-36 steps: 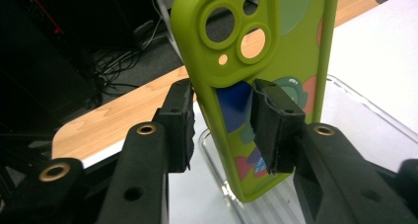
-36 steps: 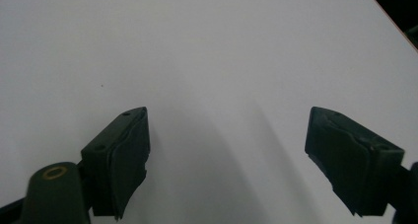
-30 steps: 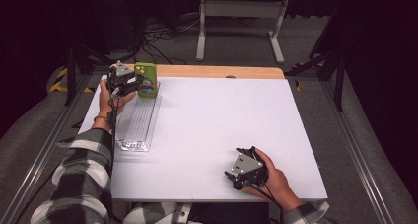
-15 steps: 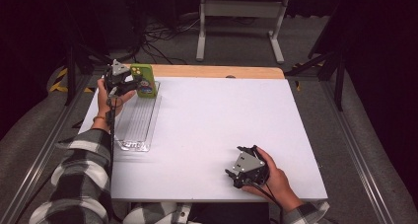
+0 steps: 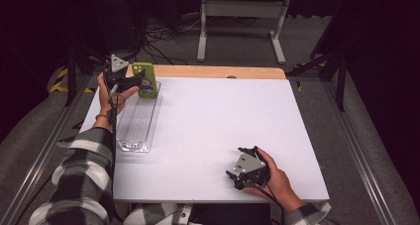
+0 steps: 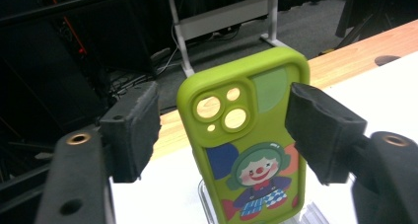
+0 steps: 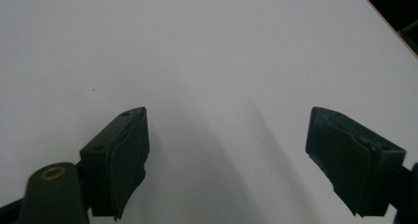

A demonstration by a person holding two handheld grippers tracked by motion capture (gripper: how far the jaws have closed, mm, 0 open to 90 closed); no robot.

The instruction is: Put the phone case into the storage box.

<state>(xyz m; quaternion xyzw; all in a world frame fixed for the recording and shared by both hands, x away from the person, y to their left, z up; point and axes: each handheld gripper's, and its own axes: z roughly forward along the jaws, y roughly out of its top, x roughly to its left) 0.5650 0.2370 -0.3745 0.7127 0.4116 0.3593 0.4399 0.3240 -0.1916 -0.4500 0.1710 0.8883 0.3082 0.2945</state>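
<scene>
The left tongs [image 6: 222, 130] have just been opening, their jaws apart beside the green phone case [image 6: 249, 140]. It stands upright in the clear rack [image 5: 137, 121]. The right tongs [image 7: 226, 160] gape over the bare tabletop [image 5: 223, 116].

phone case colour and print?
Lime-green phone case with a cartoon clown print; clearest in the left gripper view.

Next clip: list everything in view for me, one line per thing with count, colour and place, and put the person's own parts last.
phone case: one, lime green with a clown picture, standing upright in the far end of the rack, between the left fingers with a gap on each side.
clear rack: one, transparent, slotted, along the table's left side.
table: one, white top with a wooden strip at its far edge.
metal frame: one, pale grey, on the floor beyond the table.
left gripper: one, black, at the phone case; its fingers have just been opening.
right gripper: one, black, open, near the table's front edge, nothing between its fingers.
sleeves: two, black-and-white plaid, bottom of the high view.
</scene>
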